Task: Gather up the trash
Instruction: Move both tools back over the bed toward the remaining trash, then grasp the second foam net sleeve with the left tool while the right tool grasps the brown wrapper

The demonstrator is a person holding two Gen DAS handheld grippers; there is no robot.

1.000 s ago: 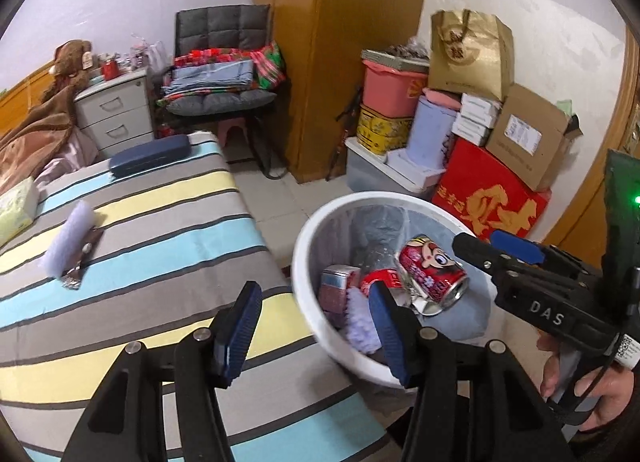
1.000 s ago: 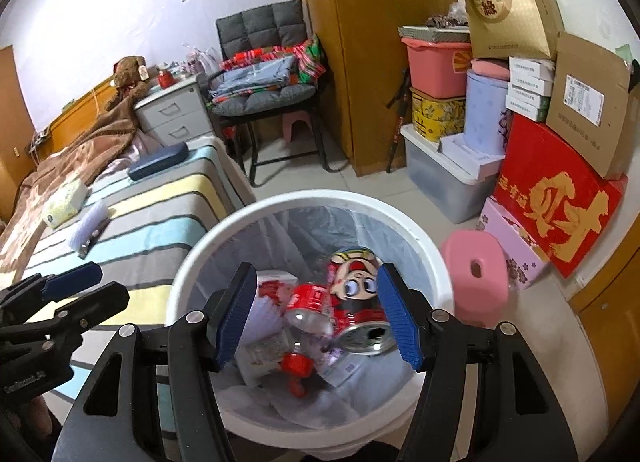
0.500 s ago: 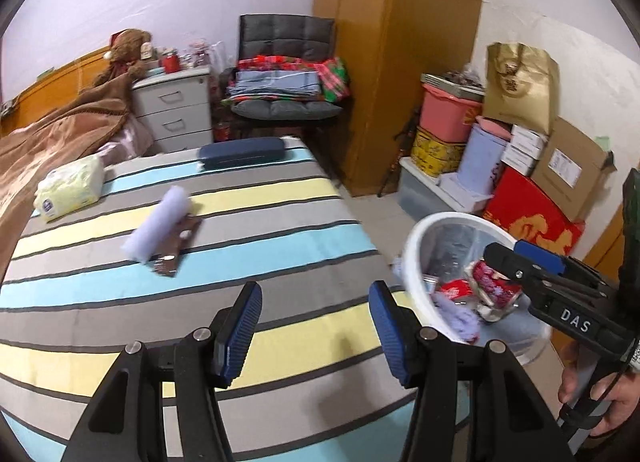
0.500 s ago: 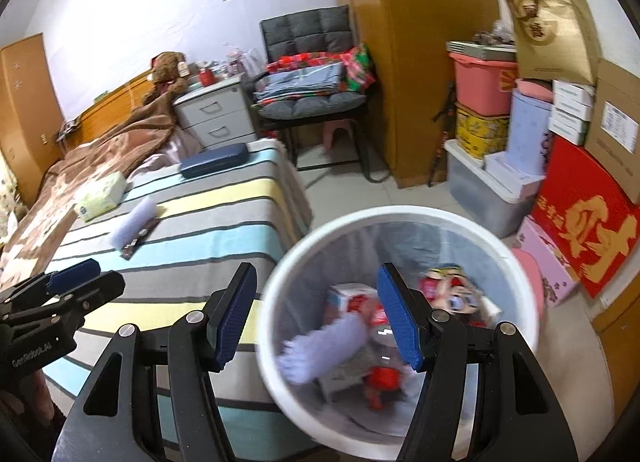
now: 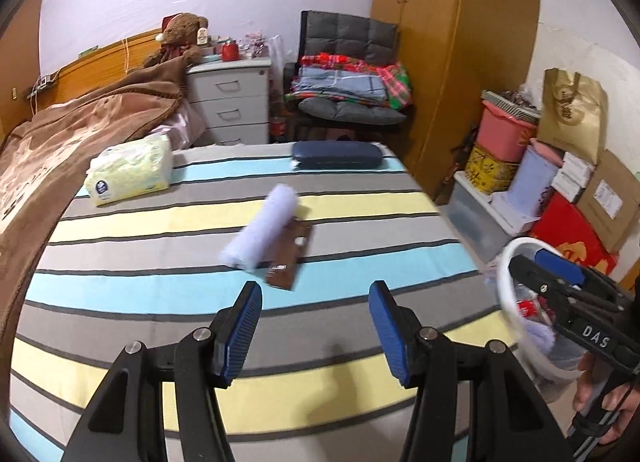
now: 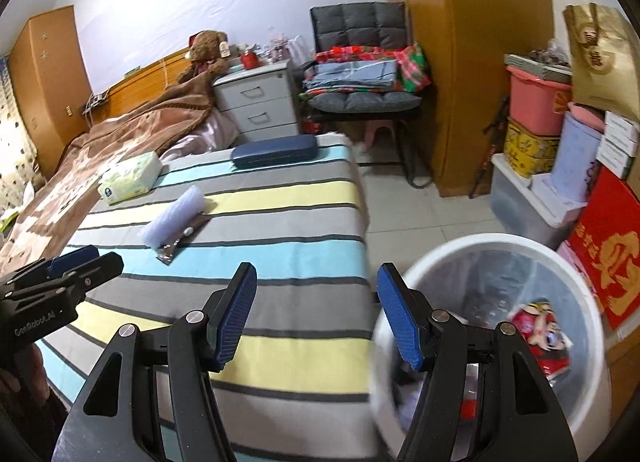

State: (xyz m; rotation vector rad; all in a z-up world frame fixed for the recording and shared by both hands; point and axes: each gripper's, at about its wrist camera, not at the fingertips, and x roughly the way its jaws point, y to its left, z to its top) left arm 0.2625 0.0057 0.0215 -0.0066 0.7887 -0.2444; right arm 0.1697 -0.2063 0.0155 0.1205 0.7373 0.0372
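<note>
Blue-padded left tool (image 5: 315, 328) and right tool (image 6: 317, 312) both gape empty over the striped bed (image 5: 160, 294). Only the right wrist view shows the white round bin's (image 6: 592, 346) red can (image 6: 540, 326). A pale foam roll (image 5: 262, 232) lies mid-bed.

A home bedroom: striped bed (image 5: 168, 222) with a brown blanket (image 5: 72, 130), teddy bear (image 5: 180, 36) by the bedside drawers (image 5: 230, 102), wooden wardrobe (image 5: 452, 42), and boxes (image 5: 608, 198) stacked along the wall.
</note>
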